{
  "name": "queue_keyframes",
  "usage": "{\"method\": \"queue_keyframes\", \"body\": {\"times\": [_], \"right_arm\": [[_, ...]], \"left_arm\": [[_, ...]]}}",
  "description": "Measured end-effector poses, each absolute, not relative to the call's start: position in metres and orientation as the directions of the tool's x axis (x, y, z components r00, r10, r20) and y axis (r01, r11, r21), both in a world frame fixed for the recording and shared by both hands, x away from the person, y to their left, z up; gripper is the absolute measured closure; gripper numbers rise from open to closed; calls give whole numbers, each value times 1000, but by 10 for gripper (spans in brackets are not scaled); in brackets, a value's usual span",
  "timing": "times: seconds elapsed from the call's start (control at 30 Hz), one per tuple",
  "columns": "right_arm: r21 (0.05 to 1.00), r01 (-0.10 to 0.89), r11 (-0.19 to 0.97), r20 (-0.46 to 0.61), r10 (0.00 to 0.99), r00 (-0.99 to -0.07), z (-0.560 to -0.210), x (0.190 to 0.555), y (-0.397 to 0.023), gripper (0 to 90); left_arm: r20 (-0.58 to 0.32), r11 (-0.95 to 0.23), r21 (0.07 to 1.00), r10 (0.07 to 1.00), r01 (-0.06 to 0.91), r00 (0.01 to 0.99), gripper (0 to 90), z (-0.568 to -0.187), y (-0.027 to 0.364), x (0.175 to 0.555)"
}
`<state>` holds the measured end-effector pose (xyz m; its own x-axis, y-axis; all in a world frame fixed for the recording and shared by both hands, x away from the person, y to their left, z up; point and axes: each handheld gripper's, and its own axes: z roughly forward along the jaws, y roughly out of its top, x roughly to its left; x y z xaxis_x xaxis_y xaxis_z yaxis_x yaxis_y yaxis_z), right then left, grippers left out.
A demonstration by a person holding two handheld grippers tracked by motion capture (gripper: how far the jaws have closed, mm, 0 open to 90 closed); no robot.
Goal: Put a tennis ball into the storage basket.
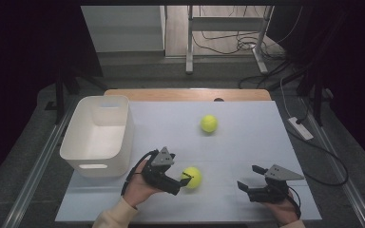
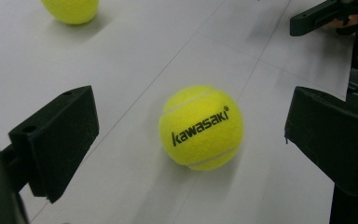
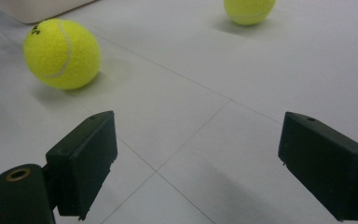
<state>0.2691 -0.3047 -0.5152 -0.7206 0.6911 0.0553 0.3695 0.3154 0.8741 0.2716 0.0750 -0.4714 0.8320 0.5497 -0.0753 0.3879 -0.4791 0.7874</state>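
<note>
Cream sleeve cuffs at the lower frame edge; each black gripper (image 1: 186, 179) carries a grey three-cornered plate and a black cable

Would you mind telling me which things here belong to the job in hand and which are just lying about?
In the job:
- near tennis ball, between the open left gripper jaws
- far tennis ball
- white bin

Lying about:
- power strip beside the table
- cables on the floor beyond

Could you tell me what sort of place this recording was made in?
Probably a lab or workshop: a white-covered table holding only tennis balls and a white bin, loose cables on the floor, and dark screens either side.
</note>
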Motion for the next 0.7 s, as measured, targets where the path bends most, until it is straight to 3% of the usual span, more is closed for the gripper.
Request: {"method": "queue_keyframes", "body": {"times": [0.7], "right_arm": [[872, 367, 324, 46, 692, -720, -516, 269, -304, 120]], "left_arm": [[-68, -556, 736, 508, 387, 859, 27, -484, 54, 279]]}}
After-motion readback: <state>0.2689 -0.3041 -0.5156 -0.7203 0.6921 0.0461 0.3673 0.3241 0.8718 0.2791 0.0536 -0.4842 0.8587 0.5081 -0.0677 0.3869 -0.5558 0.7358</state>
